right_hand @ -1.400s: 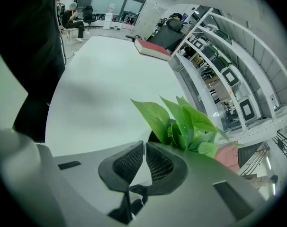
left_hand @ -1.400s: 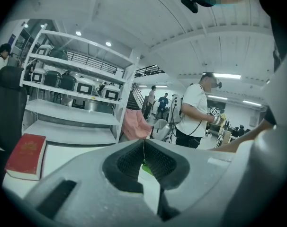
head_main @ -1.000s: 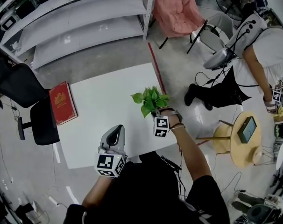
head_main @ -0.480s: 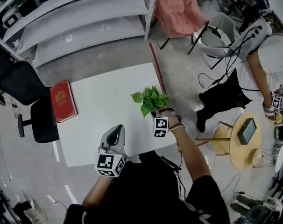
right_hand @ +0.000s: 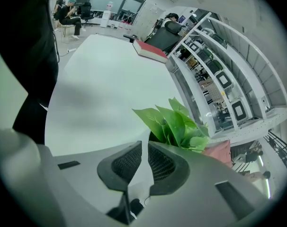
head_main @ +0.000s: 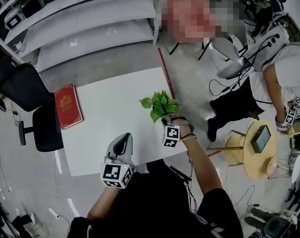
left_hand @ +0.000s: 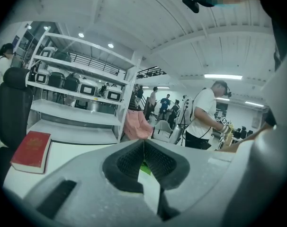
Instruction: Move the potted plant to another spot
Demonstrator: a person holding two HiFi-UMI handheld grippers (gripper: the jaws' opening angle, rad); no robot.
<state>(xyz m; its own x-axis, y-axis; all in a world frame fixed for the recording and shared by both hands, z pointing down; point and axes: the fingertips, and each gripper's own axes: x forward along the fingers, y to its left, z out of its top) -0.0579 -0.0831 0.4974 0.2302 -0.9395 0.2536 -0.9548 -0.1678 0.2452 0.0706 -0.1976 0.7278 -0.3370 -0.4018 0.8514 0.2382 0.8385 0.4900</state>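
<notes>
Only real change since the earlier frame: the bystander (head_main: 276, 71) at far right has shifted his stance, while both grippers and the plant sit where they were. Left to right: red book (head_main: 67, 105) on the table's (head_main: 110, 113) left edge; left gripper (head_main: 121, 139) at the near edge, jaws closed tip to tip on nothing. Potted plant (head_main: 160, 104) sits near the table's right edge, with the right gripper (head_main: 166, 121) on its near side, jaws pinched almost together on the pale pot rim.
</notes>
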